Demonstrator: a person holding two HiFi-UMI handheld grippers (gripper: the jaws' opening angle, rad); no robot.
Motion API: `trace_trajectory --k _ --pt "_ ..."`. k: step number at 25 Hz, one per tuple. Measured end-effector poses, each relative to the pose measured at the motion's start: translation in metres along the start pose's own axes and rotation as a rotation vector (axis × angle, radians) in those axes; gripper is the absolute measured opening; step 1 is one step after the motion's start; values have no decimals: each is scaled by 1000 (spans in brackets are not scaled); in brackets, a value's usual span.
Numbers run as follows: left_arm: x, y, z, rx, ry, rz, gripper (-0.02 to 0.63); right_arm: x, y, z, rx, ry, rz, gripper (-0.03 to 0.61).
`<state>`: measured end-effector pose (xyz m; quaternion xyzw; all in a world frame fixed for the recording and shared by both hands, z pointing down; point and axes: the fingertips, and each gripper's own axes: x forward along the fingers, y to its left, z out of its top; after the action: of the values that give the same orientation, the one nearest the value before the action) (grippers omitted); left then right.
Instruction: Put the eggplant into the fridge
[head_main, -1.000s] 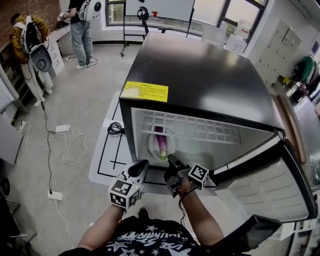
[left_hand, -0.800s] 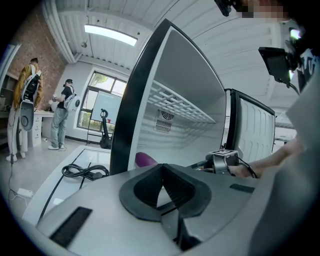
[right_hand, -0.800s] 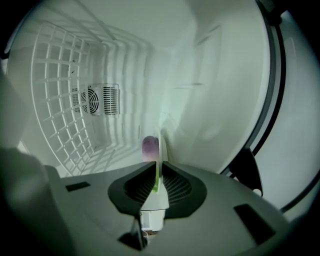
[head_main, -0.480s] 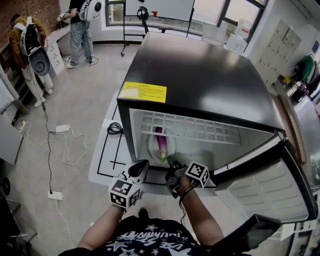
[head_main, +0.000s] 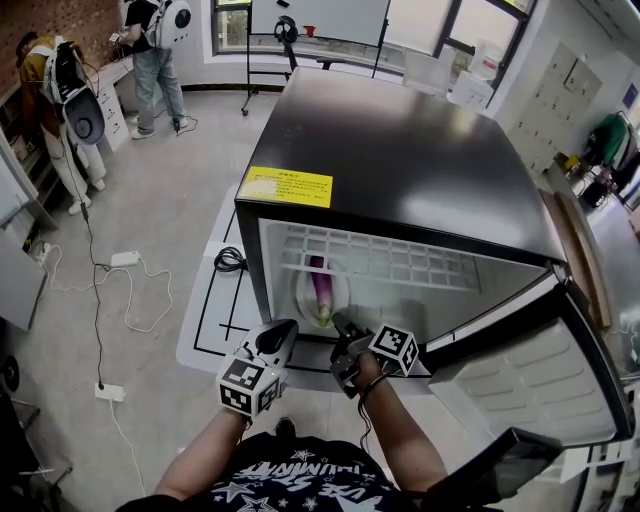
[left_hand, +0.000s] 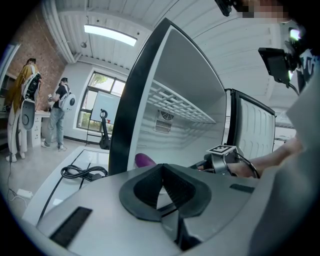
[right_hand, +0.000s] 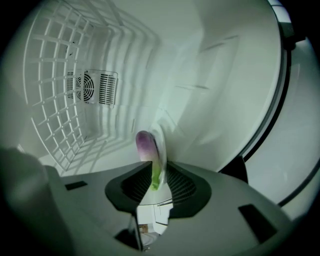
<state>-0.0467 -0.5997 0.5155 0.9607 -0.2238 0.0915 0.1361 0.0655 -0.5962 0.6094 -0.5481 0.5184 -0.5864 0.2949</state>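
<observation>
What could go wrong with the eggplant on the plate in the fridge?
The rim of the plate sits between the jaws of the right gripper, so pulling back carelessly might drag it and roll the eggplant off. The open fridge door stands close beside that arm and could get bumped.

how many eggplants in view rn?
1. The eggplant lies on a white plate at the left inside the open fridge. More could be hidden in the fridge's near corners, which no view shows.

A pale grey floor (head_main: 170, 200) with a white power strip (head_main: 125, 257) reaches a brick wall (head_main: 90, 18) at far left, windows (head_main: 470, 22) and a whiteboard (head_main: 320, 15) beyond, lockers (head_main: 565, 85) right, a ceiling strip light (left_hand: 110, 35) overhead.
</observation>
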Motion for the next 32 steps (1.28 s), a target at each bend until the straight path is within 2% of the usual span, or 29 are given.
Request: trace_trajectory --k 8,14,25,28,30,32 --pt "-2 -2 -2 3 -3 0 9 -11 -4 -3 2 -7 2 74" --pt "-7 -5 -3 -8 -11 34 9 -27 3 -8 -34 26 47 74" --pt "-28 -46 -10 -8 -26 131 9 -60 28 -42 -87 209 201 71" --pt "-31 -61 -9 -4 -36 153 9 -73 33 -51 -116 248 217 71" --pt "-33 -71 -9 -3 -42 167 8 -81 33 -58 -125 276 220 38" --pt "-36 -83 -11 -3 -48 176 9 -91 32 -66 -133 307 228 38"
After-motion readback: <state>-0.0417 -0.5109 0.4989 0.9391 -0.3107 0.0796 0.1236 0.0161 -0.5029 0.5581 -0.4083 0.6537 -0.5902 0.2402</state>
